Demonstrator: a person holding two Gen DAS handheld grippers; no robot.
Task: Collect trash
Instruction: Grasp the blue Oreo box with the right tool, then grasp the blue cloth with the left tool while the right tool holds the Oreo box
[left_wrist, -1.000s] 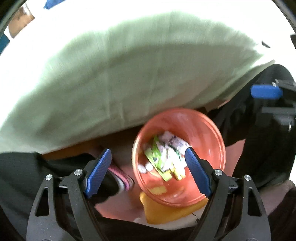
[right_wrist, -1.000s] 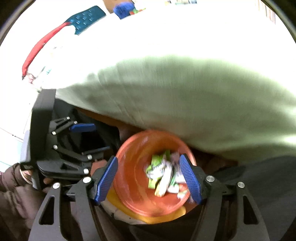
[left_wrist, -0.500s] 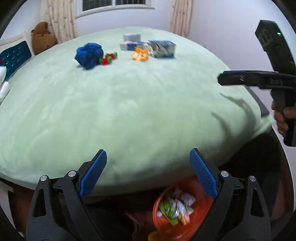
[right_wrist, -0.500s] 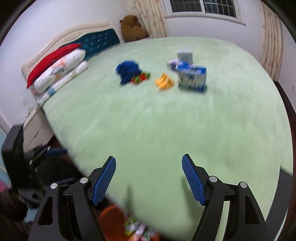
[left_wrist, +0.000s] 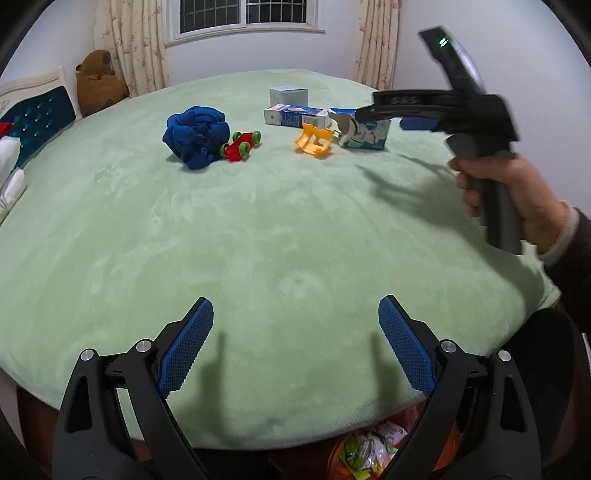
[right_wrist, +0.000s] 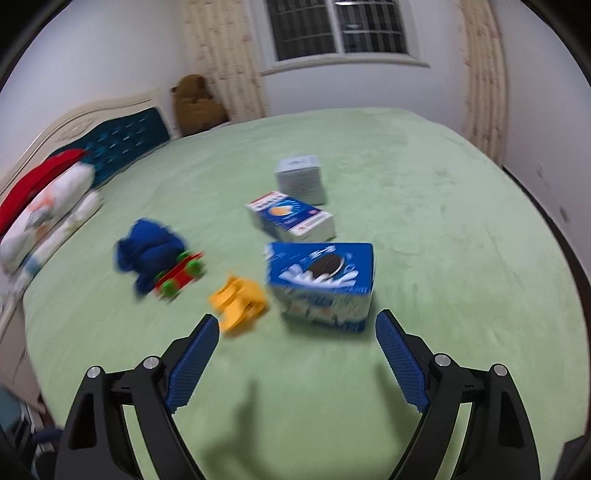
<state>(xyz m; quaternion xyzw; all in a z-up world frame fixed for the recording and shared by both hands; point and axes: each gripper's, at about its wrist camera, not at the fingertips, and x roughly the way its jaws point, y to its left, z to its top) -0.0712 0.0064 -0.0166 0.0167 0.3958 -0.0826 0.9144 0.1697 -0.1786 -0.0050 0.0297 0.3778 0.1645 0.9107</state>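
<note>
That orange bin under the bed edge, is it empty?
No. The orange bin holds crumpled wrappers, visible just past the blanket's edge.

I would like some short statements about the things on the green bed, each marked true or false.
1. The red toy car with green wheels lies right beside the crumpled blue cloth. True.
2. The blue cookie box is clamped in the right hand-held gripper. False: its jaws are opening with nothing between them.
3. The small grey box is farthest from the camera among the three boxes. True.
4. The orange plastic toy sits on top of the blue cookie box. False: it lies on the green blanket beside it.
</note>
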